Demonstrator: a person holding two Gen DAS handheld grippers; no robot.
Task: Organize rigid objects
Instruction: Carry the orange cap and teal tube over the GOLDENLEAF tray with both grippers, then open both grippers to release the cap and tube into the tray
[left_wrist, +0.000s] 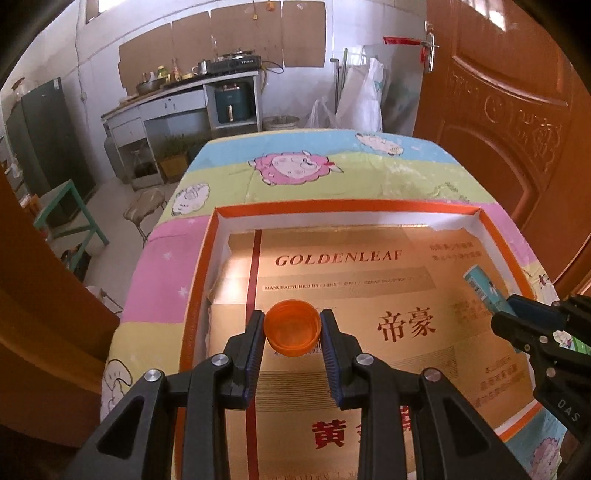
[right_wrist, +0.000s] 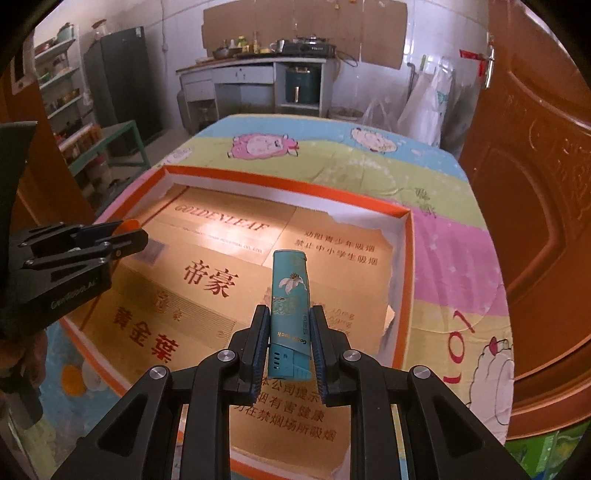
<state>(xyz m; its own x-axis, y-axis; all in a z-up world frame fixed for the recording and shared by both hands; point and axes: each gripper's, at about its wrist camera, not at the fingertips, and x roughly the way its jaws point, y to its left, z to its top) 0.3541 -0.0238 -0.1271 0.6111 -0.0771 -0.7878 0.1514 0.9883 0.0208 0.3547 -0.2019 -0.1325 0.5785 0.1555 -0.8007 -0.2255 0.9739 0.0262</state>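
Over the cardboard-lined orange tray (left_wrist: 199, 258), left tongs (left_wrist: 292, 325) pinch an orange cap (left_wrist: 291, 332), right tongs (right_wrist: 288, 325) a teal lighter (right_wrist: 290, 295).

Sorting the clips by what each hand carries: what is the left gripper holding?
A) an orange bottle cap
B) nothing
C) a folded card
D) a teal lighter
A: the left wrist view shows the left gripper with its fingers closed on an orange bottle cap above the orange-rimmed box.

1. The right gripper (right_wrist: 287, 341) clamps a teal lighter (right_wrist: 289, 306), base pointing forward.
2. Below lies an orange-rimmed tray (right_wrist: 402, 288) lined with gold cardboard (right_wrist: 207, 295).
3. The left gripper (right_wrist: 138, 230) grips something orange (right_wrist: 130, 224) at left.
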